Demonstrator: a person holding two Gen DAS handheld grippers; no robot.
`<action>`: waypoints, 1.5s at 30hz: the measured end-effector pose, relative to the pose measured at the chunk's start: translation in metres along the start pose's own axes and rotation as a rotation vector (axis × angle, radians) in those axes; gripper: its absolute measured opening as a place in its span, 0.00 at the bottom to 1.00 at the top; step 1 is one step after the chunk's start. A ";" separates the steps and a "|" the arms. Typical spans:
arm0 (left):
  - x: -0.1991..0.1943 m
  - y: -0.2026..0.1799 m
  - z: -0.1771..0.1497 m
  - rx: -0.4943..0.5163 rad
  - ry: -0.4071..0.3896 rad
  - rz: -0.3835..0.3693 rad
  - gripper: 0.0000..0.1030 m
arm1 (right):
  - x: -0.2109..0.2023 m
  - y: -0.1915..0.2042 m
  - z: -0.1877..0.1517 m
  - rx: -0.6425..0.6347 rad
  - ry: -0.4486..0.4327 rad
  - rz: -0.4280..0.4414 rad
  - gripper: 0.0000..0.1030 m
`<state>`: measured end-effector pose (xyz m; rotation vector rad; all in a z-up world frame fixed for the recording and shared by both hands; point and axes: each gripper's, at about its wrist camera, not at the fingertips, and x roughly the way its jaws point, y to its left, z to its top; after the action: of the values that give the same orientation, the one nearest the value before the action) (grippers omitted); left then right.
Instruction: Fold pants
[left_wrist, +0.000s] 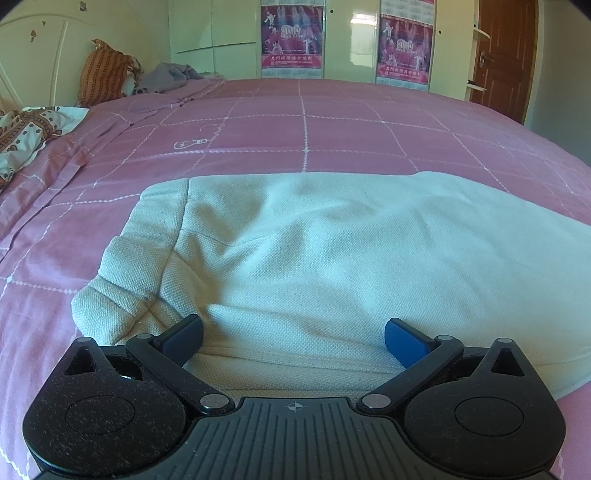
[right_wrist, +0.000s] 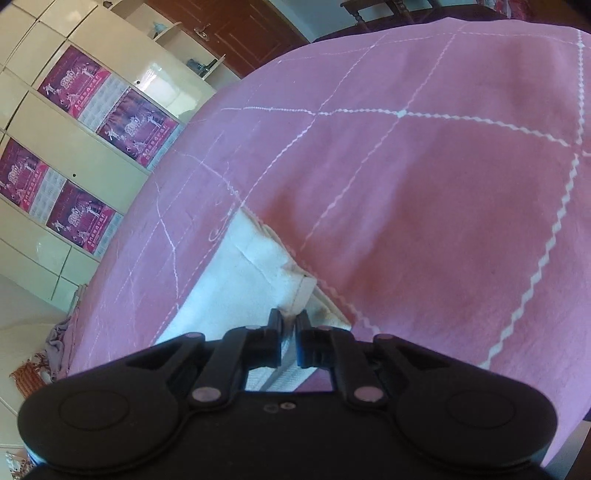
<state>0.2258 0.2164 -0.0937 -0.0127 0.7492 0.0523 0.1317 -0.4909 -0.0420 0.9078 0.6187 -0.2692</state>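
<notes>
Your left gripper (left_wrist: 293, 341) sits wide open at the near edge of the pants (left_wrist: 332, 251), its blue pads on either side of the cloth but gripping nothing, so if you lift now from that side the layers will stay behind and the fold will skew. The pants lie flat on the bed (left_wrist: 332, 122), just ahead of that gripper, with the ribbed waistband bunched at the left and the body running off to the right; the long axis therefore lies across your view, left to right. Your right gripper (right_wrist: 289, 334) has its fingers nearly together, pinching what looks like a hem or seam at the far end of the pants (right_wrist: 255, 258), though the view is too close to say how many layers it holds. If it has only the top layer, pulling will drag the stack apart; a thin bite could also slip free mid-fold.
</notes>
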 end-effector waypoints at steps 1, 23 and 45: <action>0.000 0.000 0.000 0.000 -0.002 0.000 1.00 | -0.004 -0.001 -0.002 0.009 -0.002 0.011 0.06; -0.001 -0.002 -0.001 0.002 0.003 0.005 1.00 | 0.007 -0.063 -0.023 0.177 -0.056 0.224 0.34; -0.001 -0.002 0.000 0.004 0.001 0.006 1.00 | -0.014 -0.022 -0.023 0.092 -0.118 0.202 0.09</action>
<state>0.2255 0.2149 -0.0933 -0.0070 0.7499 0.0567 0.1012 -0.4864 -0.0582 1.0280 0.4046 -0.1690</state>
